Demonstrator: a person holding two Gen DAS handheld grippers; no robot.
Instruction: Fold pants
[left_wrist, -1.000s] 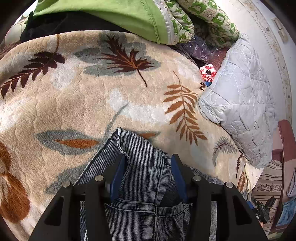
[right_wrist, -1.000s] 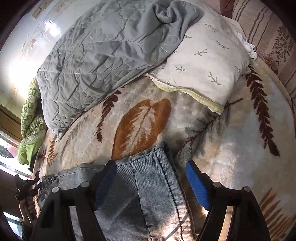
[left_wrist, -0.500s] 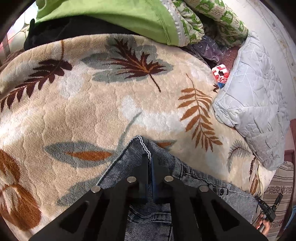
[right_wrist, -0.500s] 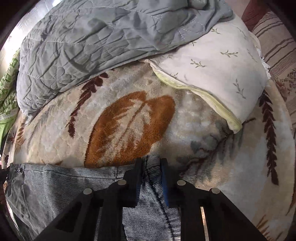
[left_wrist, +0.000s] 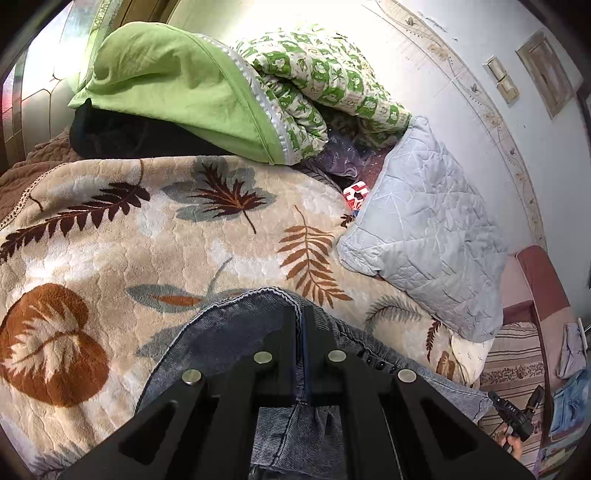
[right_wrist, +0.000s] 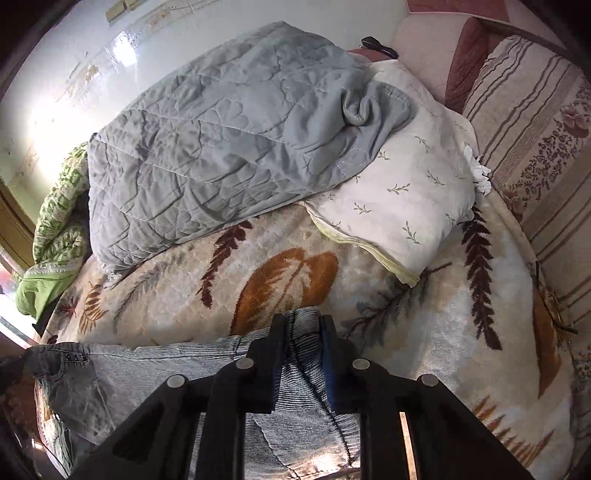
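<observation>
Spread over the bed is a plush beige blanket (left_wrist: 110, 236) printed with brown and grey leaves, and on it lie the pants (left_wrist: 236, 325), grey-blue washed denim, stretched along the near edge of the bed. At one end the left tongs (left_wrist: 300, 314) are pressed tightly together on a raised fold of the denim hem, the cloth edge curving up and over just ahead of the black fingers. At the other end the right tongs (right_wrist: 301, 325) pinch a bunched ridge of the pants (right_wrist: 155, 369) between their blue-lined fingers, with a narrow strip of ribbed fabric showing between them; the waistband with its dark buttons runs off to the left in that view, toward the bed's near left corner. Beyond the pants, a grey quilted cover (right_wrist: 221, 147) lies heaped toward the far edge of the bed, partly resting on a cream pillow (right_wrist: 399, 206) printed with small sprigs. Toward the far left corner sits a green bundle (left_wrist: 177, 85) of bedding beside a green-and-white patterned quilt (left_wrist: 325, 81), with a dark cloth under the green one. A small red-and-white packet (left_wrist: 355, 194) is wedged between the blanket and the grey cover. Along the right edge a striped floral fabric (right_wrist: 532, 122) drapes down beside the bed.
</observation>
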